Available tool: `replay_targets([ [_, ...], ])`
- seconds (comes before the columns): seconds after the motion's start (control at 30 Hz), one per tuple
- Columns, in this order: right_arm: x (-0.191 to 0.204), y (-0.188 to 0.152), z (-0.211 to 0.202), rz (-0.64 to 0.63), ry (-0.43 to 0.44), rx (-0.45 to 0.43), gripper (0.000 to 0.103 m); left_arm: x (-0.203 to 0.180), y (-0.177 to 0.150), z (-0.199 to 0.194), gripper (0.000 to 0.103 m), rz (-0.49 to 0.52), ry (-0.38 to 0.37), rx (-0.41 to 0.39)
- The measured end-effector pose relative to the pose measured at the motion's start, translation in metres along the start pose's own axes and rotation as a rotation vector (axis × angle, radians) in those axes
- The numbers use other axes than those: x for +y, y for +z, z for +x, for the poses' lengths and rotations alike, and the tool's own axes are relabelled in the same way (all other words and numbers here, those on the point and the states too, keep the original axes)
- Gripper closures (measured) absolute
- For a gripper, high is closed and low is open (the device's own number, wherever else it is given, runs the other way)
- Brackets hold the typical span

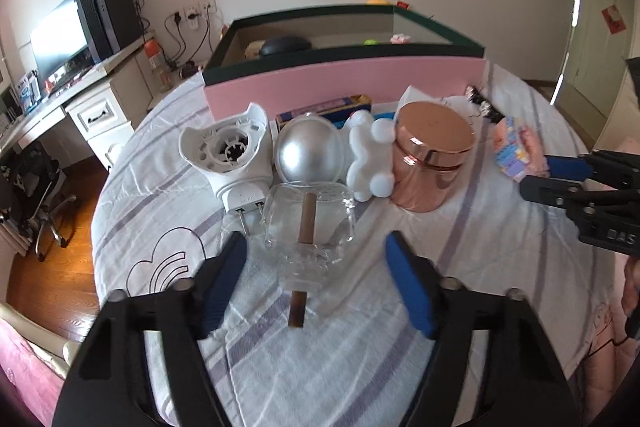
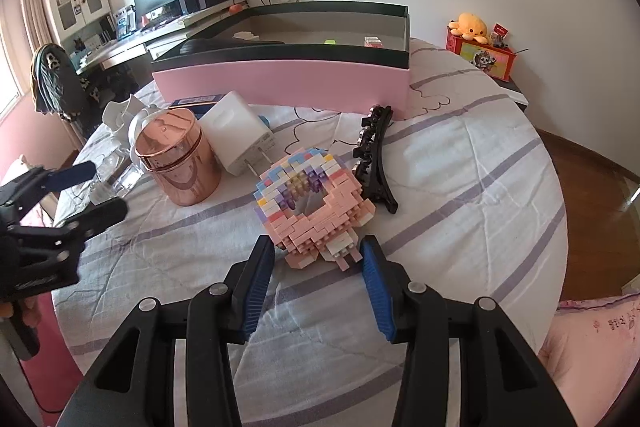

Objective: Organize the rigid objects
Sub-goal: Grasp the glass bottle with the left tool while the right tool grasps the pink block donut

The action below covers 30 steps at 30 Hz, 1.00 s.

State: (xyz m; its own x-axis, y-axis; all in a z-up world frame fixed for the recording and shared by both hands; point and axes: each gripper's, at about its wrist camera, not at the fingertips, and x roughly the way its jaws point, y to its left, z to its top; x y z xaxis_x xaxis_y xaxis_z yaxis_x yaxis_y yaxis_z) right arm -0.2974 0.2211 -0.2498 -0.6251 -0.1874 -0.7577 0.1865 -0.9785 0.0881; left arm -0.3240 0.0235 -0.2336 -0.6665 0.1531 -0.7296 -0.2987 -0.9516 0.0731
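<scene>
My left gripper (image 1: 316,247) is open, its blue pads either side of a clear glass bottle (image 1: 306,227) with a brown stick through it, lying on the striped cloth. Behind it stand a white plug-in device (image 1: 230,155), a silver dome (image 1: 306,153), a white knobbly piece (image 1: 370,159) and a rose-gold tin (image 1: 432,155). My right gripper (image 2: 316,251) is open, its pads flanking the base of a pastel brick-built donut (image 2: 310,203). A black hair clip (image 2: 374,159) lies right of the donut. The pink box (image 2: 280,83) stands behind.
The pink box with a dark rim (image 1: 340,47) holds a dark object and small items. A white charger (image 2: 238,135) stands by the tin (image 2: 178,163). A desk with monitor (image 1: 56,39) is left. The table edge (image 2: 560,227) curves at right.
</scene>
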Motion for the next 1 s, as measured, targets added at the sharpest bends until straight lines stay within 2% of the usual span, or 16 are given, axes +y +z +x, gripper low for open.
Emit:
replay_targets([
  [0.07,-0.001,0.0,0.001,0.005,0.008,-0.004,0.057,0.001,0.002,0.005,0.055,-0.009,-0.005,0.007],
  [0.33,0.001,0.004,0.006,0.016,0.01,-0.011,0.053,0.006,0.0,0.002,0.055,-0.027,-0.086,0.005],
  [0.47,0.004,0.008,0.01,0.012,-0.004,-0.014,0.045,0.005,-0.01,-0.008,0.055,-0.019,-0.107,0.01],
  [0.57,0.008,0.011,0.014,-0.001,-0.009,-0.018,0.034,0.005,-0.017,-0.015,0.055,-0.011,-0.107,0.012],
  [0.6,0.009,0.012,0.016,-0.003,-0.015,-0.022,0.034,0.005,-0.018,-0.016,0.055,-0.012,-0.107,0.011],
  [0.67,0.009,0.011,0.016,0.0,-0.021,-0.03,0.037,0.006,-0.021,-0.019,0.055,-0.016,-0.106,0.011],
  [0.73,0.006,0.008,0.012,0.009,-0.008,-0.031,0.049,0.005,-0.023,-0.021,0.055,-0.015,-0.103,0.01],
  [0.8,0.004,0.004,0.007,0.016,0.003,-0.026,0.052,0.007,-0.023,-0.021,0.055,-0.019,-0.104,0.01],
  [1.0,0.002,-0.01,-0.012,0.039,0.044,-0.018,0.052,0.007,-0.021,-0.017,0.055,-0.031,-0.107,0.005],
])
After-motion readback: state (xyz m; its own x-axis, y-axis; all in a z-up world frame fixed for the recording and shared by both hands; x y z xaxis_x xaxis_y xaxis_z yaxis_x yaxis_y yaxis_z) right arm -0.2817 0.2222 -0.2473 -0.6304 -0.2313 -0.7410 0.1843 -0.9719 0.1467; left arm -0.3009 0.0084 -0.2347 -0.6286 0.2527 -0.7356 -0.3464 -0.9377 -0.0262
